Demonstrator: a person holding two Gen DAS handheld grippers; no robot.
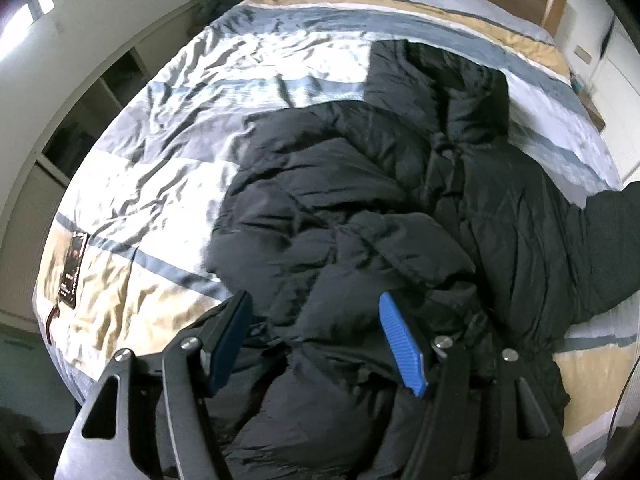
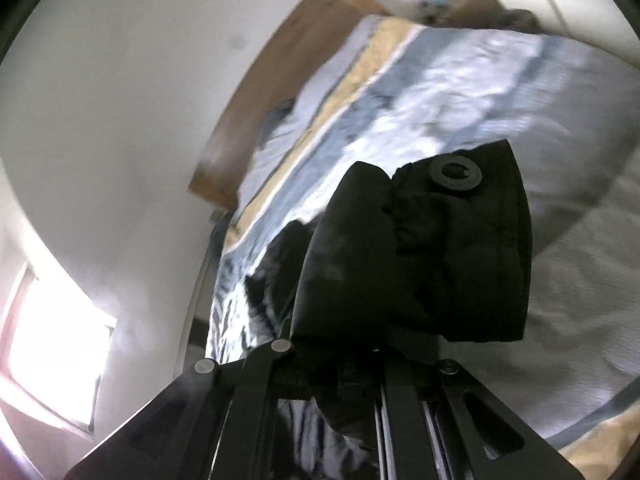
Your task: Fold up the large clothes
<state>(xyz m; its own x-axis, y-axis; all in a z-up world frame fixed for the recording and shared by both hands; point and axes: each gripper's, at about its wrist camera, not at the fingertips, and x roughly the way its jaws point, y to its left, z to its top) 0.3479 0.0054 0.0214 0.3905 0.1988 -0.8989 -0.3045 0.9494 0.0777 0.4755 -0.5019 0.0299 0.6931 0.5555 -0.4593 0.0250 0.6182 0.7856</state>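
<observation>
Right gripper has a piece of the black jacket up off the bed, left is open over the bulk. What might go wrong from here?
1. The right gripper pinches only a puffy, slick cuff-like end of the black jacket; it may slip out.
2. The left gripper is open over the jacket without pinning it, so lifting may drag the whole heap across the striped duvet.
3. The phone-like device lies near the bed's edge; shifting bedding could knock it off.

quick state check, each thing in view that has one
black puffer jacket: crumpled on the bed, one part lifted
left gripper: open above the jacket, nothing between its pads
right gripper: shut on a fold of the jacket
striped bedcover: spread out, wrinkled
</observation>
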